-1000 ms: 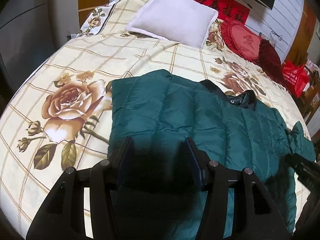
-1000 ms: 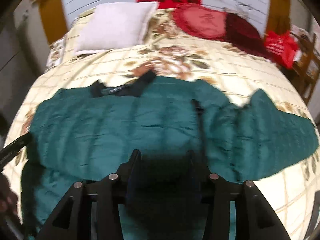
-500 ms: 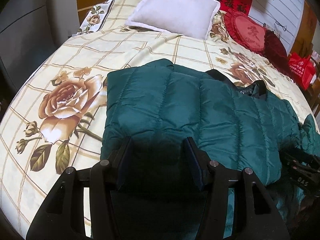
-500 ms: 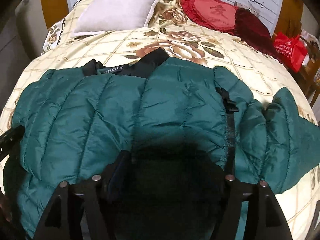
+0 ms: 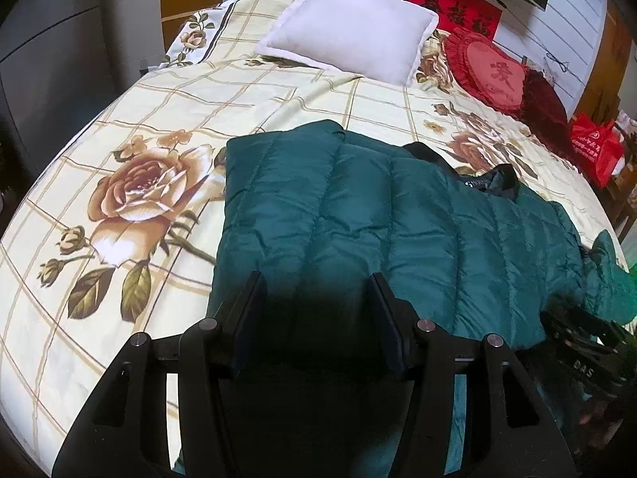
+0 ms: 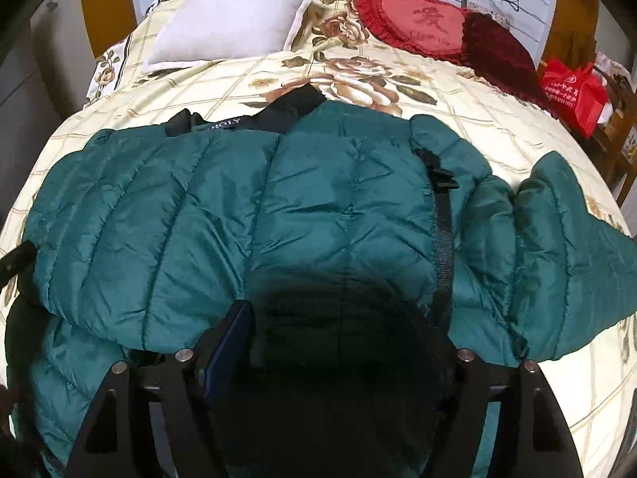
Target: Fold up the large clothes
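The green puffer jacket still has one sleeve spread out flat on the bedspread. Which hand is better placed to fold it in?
Probably the right. The spread sleeve lies beside the right tool, whose jaws are opening over the jacket; the left tool is at the far, already folded edge.

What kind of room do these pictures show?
Most likely a home bedroom. A large bed with a rose-print cover fills the view, a white pillow and a red heart-shaped cushion lie at its head, and a green puffer jacket is spread on it.

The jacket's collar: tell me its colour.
Black, against the dark teal jacket; the collar shows best in the right wrist view.
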